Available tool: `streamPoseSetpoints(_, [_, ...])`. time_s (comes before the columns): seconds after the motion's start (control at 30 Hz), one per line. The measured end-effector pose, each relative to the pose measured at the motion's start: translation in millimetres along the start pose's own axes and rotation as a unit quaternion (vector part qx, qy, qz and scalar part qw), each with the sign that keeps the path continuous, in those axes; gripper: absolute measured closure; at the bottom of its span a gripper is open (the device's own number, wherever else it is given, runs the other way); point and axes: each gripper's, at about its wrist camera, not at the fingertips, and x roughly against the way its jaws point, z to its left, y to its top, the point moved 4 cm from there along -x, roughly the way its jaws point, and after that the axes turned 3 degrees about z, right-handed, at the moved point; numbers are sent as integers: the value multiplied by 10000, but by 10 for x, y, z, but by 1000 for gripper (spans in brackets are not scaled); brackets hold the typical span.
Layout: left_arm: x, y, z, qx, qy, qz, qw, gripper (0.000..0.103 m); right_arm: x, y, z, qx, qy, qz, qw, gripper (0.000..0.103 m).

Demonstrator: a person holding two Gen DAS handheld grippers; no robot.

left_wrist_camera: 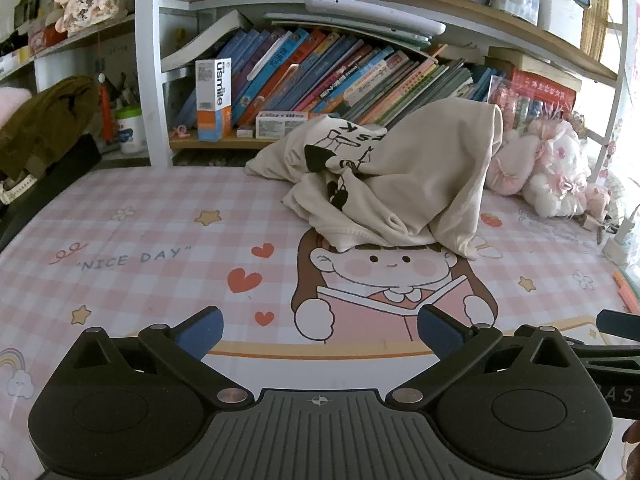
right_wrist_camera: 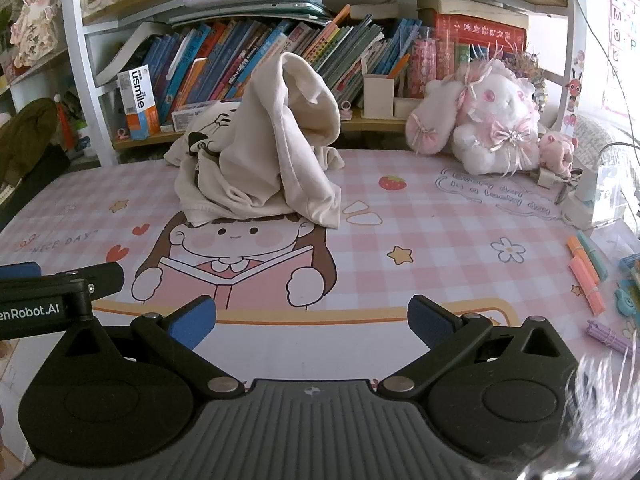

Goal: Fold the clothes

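- Cream cloth, a crumpled garment [left_wrist_camera: 384, 184] with black print, lies heaped on the desk mat [left_wrist_camera: 160, 240] toward the far edge, just in front of the bookshelf [right_wrist_camera: 76, 80]; its near hem covers the top of the cartoon girl's head printed on the mat
- Letters on the garment's print are partly folded under and cannot be read whole
- "NICE DAY" [left_wrist_camera: 134, 259] is printed on the mat toward its left edge, with hearts and stars around it
- Looping script [right_wrist_camera: 496, 192] is printed near the far right corner of the mat and reads upside down from here; I cannot make it out surely
- "usmile" stands on an upright white and orange box [left_wrist_camera: 213, 98] on the lowest shelf, and again on a flat box [left_wrist_camera: 280, 123] lying beside it
- "enRobot.AI" shows on the left gripper's body as seen from the right wrist
- Left gripper [left_wrist_camera: 320, 334] hangs over the near edge of the mat, jaws spread wide, nothing between them
- Right gripper [right_wrist_camera: 312, 322] sits beside it, likewise spread and empty
- Bare mat lies between both grippers and the garment, and on the left side
- Plush rabbit [right_wrist_camera: 492, 120] sits at the far right corner, and coloured pens [right_wrist_camera: 584, 276] lie along the right edge, well apart from the garment
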Motion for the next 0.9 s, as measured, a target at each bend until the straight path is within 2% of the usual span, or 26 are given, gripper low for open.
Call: streamPoseSetpoints(0.9, [-31, -43, 21, 39, -37, 48, 10000, 0, -41, -15, 7, 1, 33, 36, 10000, 0])
